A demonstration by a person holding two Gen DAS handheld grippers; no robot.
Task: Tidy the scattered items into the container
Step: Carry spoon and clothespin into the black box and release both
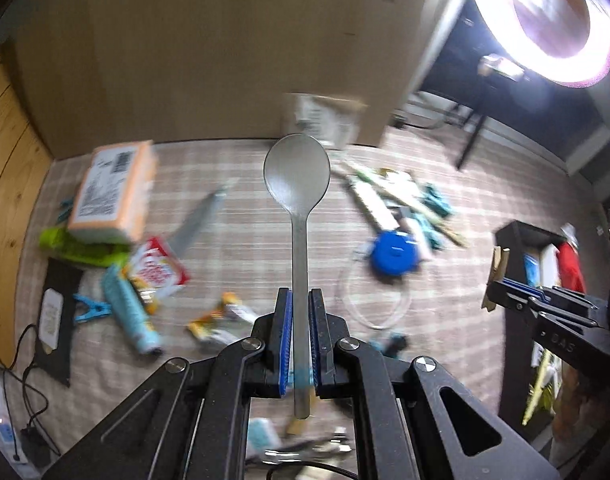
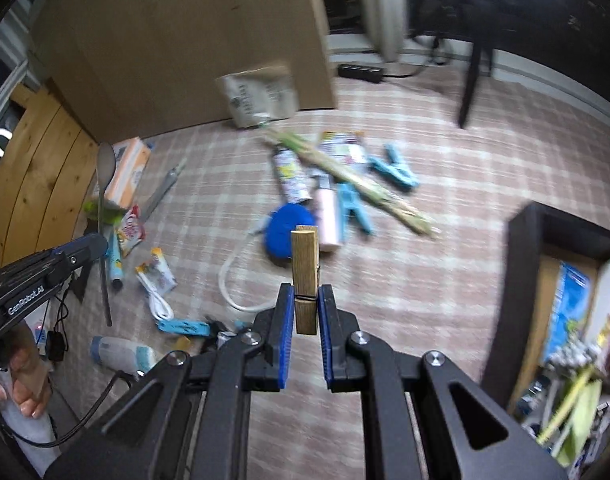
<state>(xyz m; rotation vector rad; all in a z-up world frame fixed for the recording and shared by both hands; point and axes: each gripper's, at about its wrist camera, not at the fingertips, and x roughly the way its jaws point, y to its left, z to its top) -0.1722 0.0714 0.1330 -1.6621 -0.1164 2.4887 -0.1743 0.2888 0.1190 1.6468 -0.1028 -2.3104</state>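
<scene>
Between the right gripper's (image 2: 306, 308) blue pads a wooden clothespin (image 2: 305, 276) sits clamped upright, its long axis pointing straight out along the fingers. Off to its right waits the black container (image 2: 523, 280), close by, already holding packets. Farther left, the left gripper (image 1: 301, 332) pinches a metal spoon (image 1: 297, 216) by the handle, bowl forward, well apart from that container.

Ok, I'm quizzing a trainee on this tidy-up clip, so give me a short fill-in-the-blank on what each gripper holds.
1. The left gripper is shut on a metal ____.
2. The right gripper is shut on a wooden ____.
3. The round lid on the checked cloth is coloured ____.

Missing words: spoon; clothespin; blue.
</scene>
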